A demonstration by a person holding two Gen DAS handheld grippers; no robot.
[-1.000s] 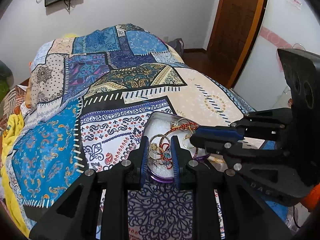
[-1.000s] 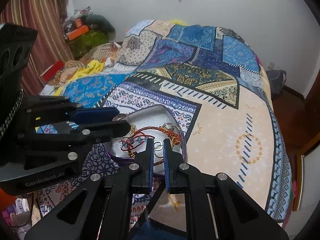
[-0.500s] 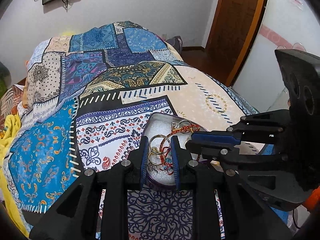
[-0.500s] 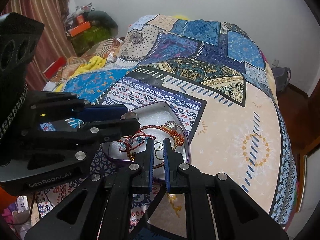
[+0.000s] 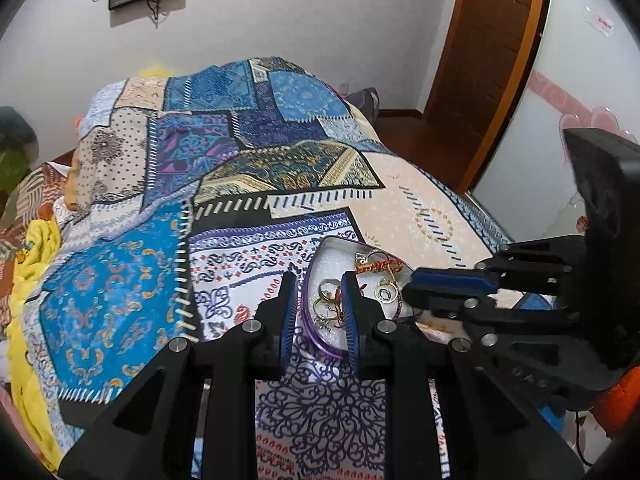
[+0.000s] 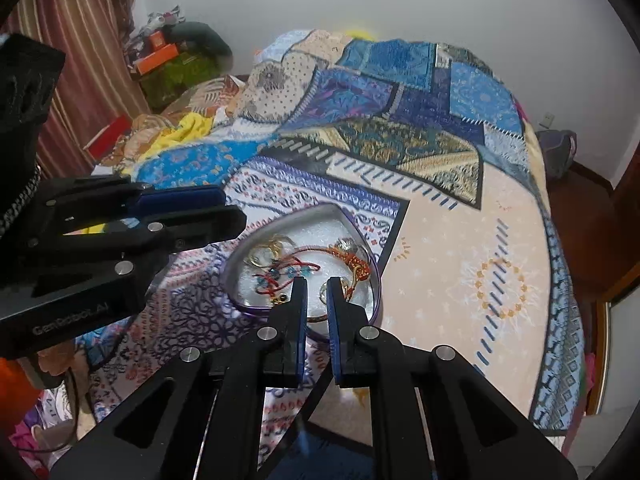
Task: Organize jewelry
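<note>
Left gripper (image 5: 318, 280): jaws apart, straddling the near rim of the heart-shaped purple-rimmed tin (image 5: 320, 258), nothing gripped. Right gripper (image 6: 317, 284): narrow gap, empty, over the tin's near edge. The tin, holding gold rings (image 5: 326, 304) and red cord bracelets (image 6: 296, 266), rests on the patchwork-print bedspread (image 5: 120, 280)

A home bedroom: a bed under a patchwork quilt (image 5: 248, 184), wooden door (image 5: 484, 60), striped curtains (image 6: 76, 52)
</note>
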